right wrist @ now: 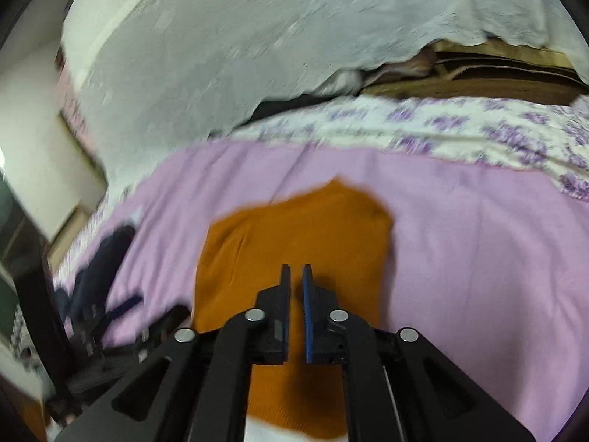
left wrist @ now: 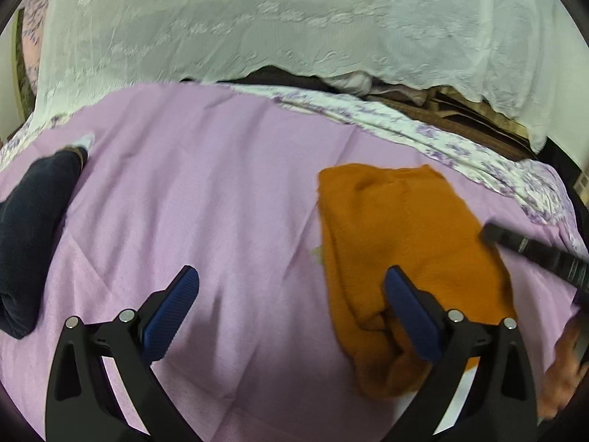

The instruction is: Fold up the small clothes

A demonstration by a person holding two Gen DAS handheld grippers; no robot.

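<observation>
An orange knitted garment (left wrist: 401,235) lies folded on the pink sheet (left wrist: 206,191); it also shows in the right wrist view (right wrist: 294,235). My left gripper (left wrist: 291,283) is open and empty just above the sheet, its right finger (left wrist: 412,316) over the garment's near left edge. My right gripper (right wrist: 296,272) hovers over the garment's middle with its jaws nearly closed, a thin gap between them and nothing held. A finger of the right gripper (left wrist: 533,254) shows at the right of the left wrist view. The left gripper (right wrist: 121,316) appears blurred at the lower left.
A dark navy garment (left wrist: 33,221) lies at the left of the sheet, also in the right wrist view (right wrist: 99,272). A white lace cover (left wrist: 257,29) hangs behind. A floral sheet edge (left wrist: 460,147) borders the far side, with brown folded bedding (right wrist: 478,81) beyond.
</observation>
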